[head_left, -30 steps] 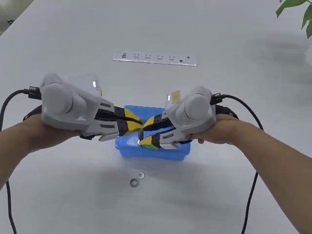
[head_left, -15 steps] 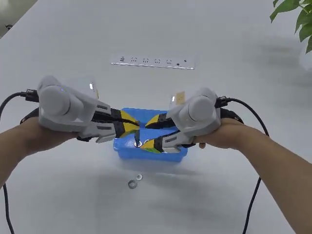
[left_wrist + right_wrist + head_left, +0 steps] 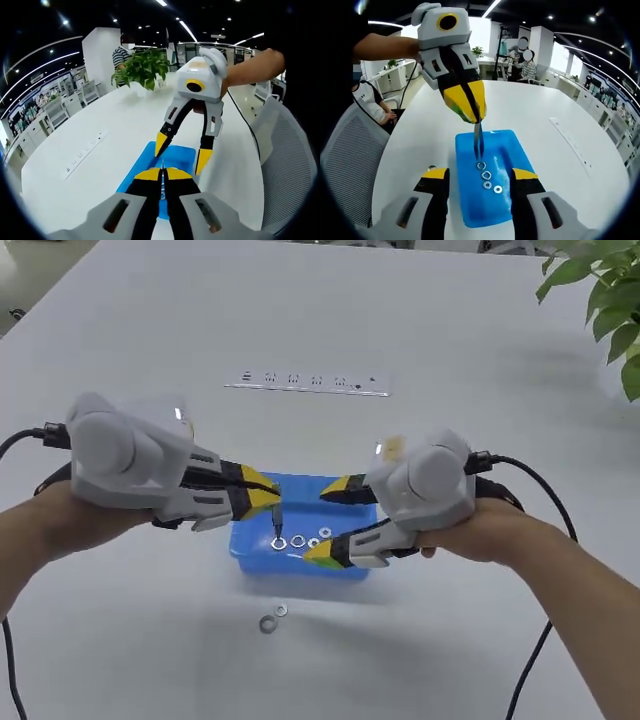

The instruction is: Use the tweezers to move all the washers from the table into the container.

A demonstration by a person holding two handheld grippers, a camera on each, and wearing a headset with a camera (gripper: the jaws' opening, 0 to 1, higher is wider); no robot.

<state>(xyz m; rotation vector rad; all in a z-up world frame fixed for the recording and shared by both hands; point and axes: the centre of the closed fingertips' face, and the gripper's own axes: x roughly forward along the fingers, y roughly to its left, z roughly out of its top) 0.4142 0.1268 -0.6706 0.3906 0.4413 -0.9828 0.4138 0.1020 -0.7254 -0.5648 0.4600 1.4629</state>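
Nearest, two loose washers (image 3: pixel 268 624), small flat metal rings, lie on the smooth white table (image 3: pixel 180 660) just in front of the blue plastic container (image 3: pixel 290 565). Four more ring washers (image 3: pixel 487 180) sit in a row inside it. The left gripper (image 3: pixel 272 495) is clenched on slim steel tweezers (image 3: pixel 478 140), whose tips point down at the end washer, perhaps touching it. The right gripper (image 3: pixel 322 525) hangs spread, empty. Beyond lie a white power strip (image 3: pixel 305 382), its markings unreadable, and a leafy plant (image 3: pixel 600 300).
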